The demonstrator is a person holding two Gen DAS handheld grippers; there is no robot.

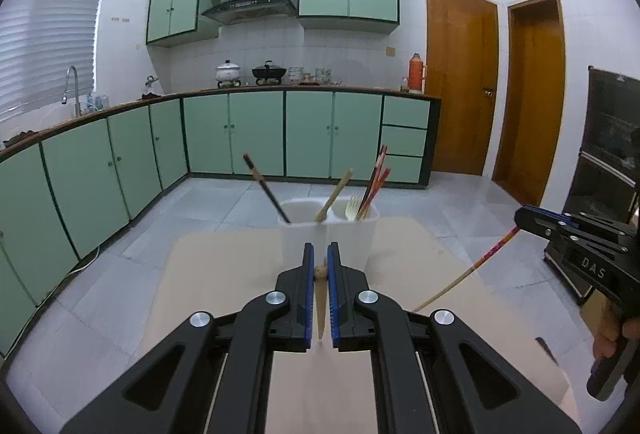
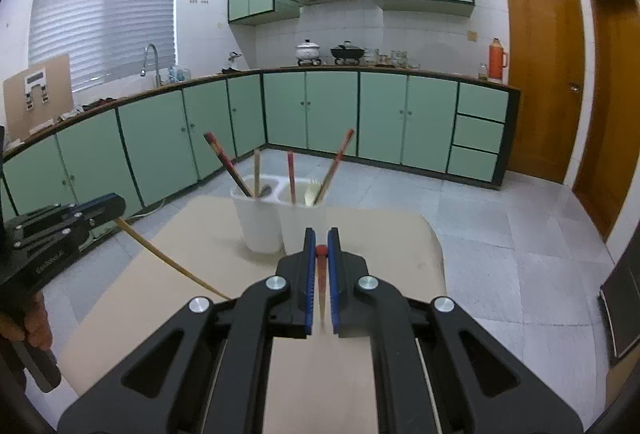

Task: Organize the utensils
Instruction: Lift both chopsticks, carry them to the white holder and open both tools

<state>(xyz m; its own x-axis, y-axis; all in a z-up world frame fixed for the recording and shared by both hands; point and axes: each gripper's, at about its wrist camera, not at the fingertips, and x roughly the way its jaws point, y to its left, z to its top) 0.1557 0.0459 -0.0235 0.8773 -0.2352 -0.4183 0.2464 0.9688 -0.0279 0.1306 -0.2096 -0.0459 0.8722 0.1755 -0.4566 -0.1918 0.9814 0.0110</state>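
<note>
A white two-compartment utensil holder (image 1: 362,230) (image 2: 260,226) stands on the beige table, with several chopsticks and a pale fork (image 1: 352,206) (image 2: 311,192) in it. My left gripper (image 1: 320,254) is shut on a plain wooden chopstick (image 1: 321,310), just in front of the holder; that chopstick also shows in the right wrist view (image 2: 168,258). My right gripper (image 2: 321,238) is shut on a red-topped chopstick (image 2: 321,274), also close before the holder; in the left wrist view it (image 1: 528,216) holds that chopstick (image 1: 468,270) slanting down to the table.
The beige table (image 1: 224,274) (image 2: 380,234) ends just behind the holder, with grey tiled floor beyond. Green kitchen cabinets (image 1: 256,134) run along the back and left. Wooden doors (image 1: 460,82) stand at the right. A dark utensil (image 1: 546,350) lies at the table's right edge.
</note>
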